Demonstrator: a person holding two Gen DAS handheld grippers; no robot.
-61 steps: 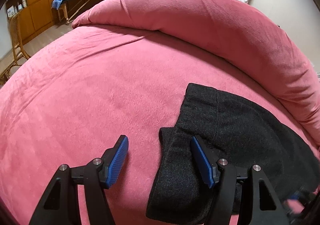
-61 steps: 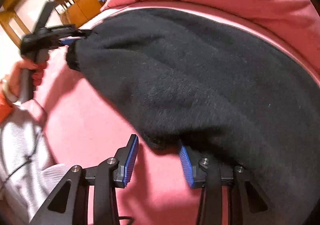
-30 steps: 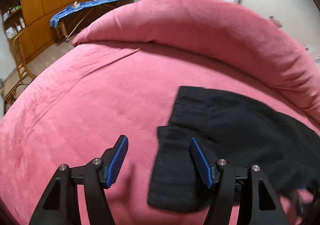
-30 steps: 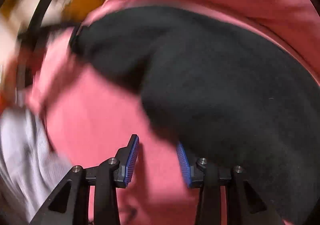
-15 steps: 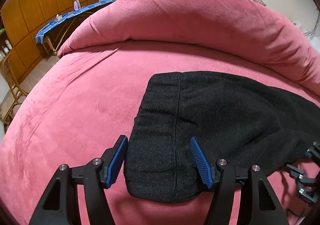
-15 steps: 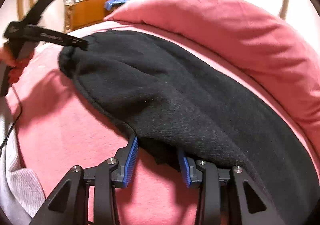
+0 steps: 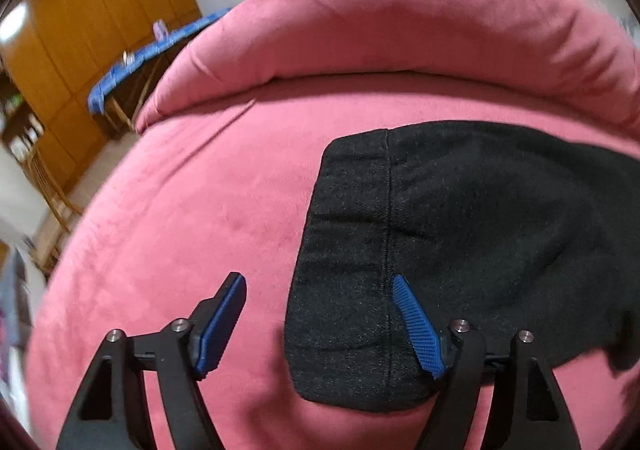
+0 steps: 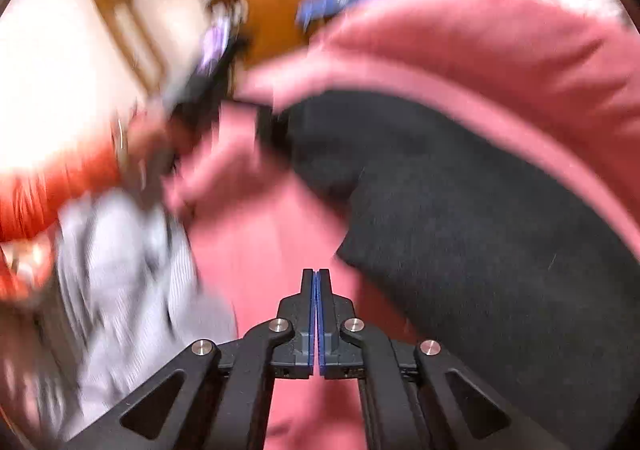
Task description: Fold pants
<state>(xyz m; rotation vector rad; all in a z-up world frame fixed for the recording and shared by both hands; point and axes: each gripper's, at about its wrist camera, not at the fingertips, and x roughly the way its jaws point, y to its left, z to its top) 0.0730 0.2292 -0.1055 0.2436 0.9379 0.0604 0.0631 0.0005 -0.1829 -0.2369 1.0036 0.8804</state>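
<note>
The black pants [image 7: 460, 234] lie flat on the pink bed [image 7: 200, 210], their cuffed end toward me in the left wrist view. My left gripper [image 7: 320, 290] is open and empty, hovering just above that end, its right finger over the cloth. In the blurred right wrist view the pants [image 8: 480, 210] lie to the right. My right gripper [image 8: 317, 278] is shut with nothing between its pads, over bare pink bedding left of the pants' edge.
A long pink bolster [image 7: 400, 22] runs along the far side of the bed. A blue-covered ironing board [image 7: 152, 58] and orange wooden cabinets [image 7: 92, 30] stand beyond. The person's grey and orange clothing [image 8: 120, 250] fills the left of the right wrist view.
My right gripper closed empty and pulled back off the pants' edge, swinging fast. My left gripper stayed open and shifted left, so the pants end now sits under its right finger.
</note>
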